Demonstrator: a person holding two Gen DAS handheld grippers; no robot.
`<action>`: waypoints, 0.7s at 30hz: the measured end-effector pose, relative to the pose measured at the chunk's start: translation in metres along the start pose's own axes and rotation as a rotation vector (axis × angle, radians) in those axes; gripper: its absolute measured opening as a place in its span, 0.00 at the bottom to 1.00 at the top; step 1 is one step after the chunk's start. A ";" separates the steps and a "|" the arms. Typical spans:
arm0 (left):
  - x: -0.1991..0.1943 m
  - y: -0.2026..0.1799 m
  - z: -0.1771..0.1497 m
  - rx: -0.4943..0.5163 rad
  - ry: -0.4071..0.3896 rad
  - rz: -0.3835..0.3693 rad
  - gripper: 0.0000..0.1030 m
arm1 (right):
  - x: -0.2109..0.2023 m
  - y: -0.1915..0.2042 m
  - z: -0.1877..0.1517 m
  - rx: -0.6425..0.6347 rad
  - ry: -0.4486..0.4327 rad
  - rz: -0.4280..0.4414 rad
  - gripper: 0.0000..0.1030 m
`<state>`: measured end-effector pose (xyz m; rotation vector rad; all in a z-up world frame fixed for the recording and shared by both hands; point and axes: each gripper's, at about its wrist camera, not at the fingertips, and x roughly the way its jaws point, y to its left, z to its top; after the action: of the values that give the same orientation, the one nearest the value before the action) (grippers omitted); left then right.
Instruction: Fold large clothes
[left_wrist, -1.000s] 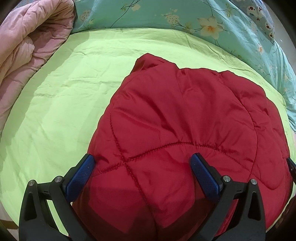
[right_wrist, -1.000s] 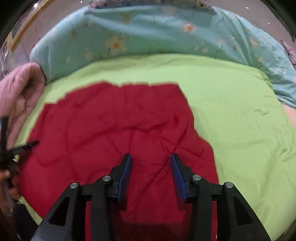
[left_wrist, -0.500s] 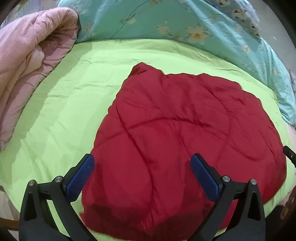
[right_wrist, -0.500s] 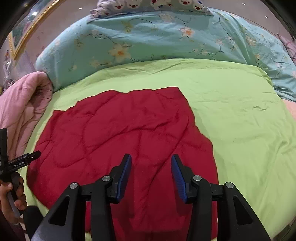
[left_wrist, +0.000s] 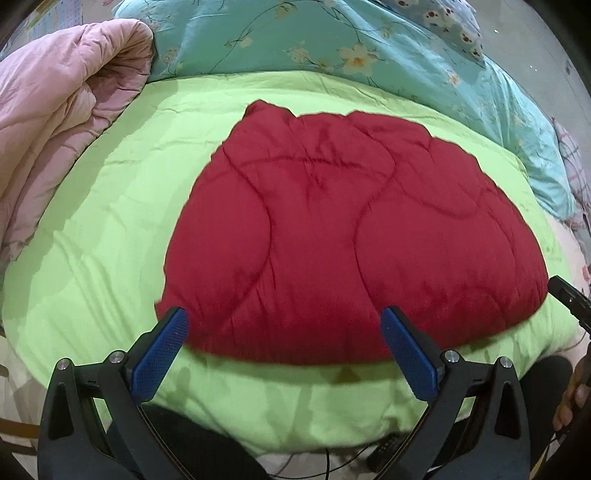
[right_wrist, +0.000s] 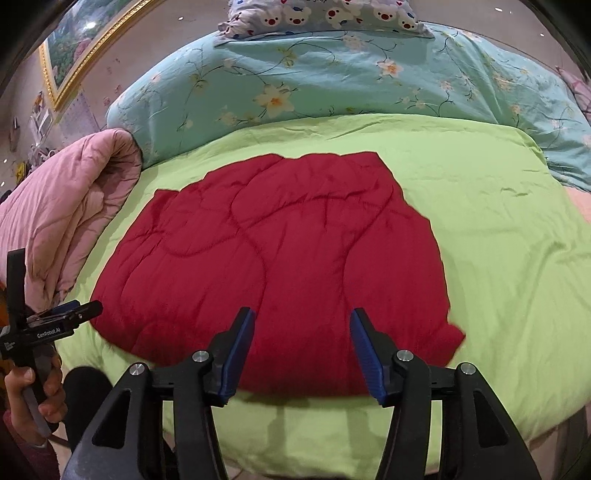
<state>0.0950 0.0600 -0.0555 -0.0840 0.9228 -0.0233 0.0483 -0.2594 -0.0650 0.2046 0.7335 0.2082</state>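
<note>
A red quilted garment (left_wrist: 351, 236) (right_wrist: 280, 258) lies folded flat on the lime-green bed cover (left_wrist: 110, 221) (right_wrist: 498, 240). My left gripper (left_wrist: 282, 321) hovers above its near edge, jaws wide open, nothing between the blue pads (left_wrist: 162, 350). In the right wrist view my right gripper (right_wrist: 302, 325) hangs over the same near edge; its jaws are opening and hold nothing. A hand (right_wrist: 33, 391) holds the left gripper (right_wrist: 74, 312) at that view's left edge. The right gripper's tip (left_wrist: 569, 297) shows at the left wrist view's right edge.
A pink quilt (left_wrist: 59, 129) (right_wrist: 62, 210) is bunched at the left of the bed. A teal floral duvet (left_wrist: 332, 44) (right_wrist: 351, 81) runs along the far side, with a bear-print pillow (right_wrist: 325, 14) behind it. A gold-framed picture (right_wrist: 81, 48) hangs on the wall.
Both grippers have drawn back from the red garment, so more of the bed and its near edge shows. The right gripper's jaws have spread wider. The garment lies still.
</note>
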 end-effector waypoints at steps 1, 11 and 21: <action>-0.002 -0.002 -0.004 0.002 0.003 -0.001 1.00 | -0.003 0.002 -0.005 -0.004 0.002 0.000 0.60; -0.014 -0.011 -0.048 0.033 0.051 0.001 1.00 | -0.010 0.017 -0.051 -0.025 0.068 0.005 0.76; -0.045 -0.027 -0.064 0.128 0.015 0.077 1.00 | -0.031 0.027 -0.071 -0.073 0.090 0.028 0.95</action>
<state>0.0169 0.0318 -0.0559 0.0706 0.9368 -0.0113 -0.0251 -0.2331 -0.0896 0.1363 0.8114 0.2715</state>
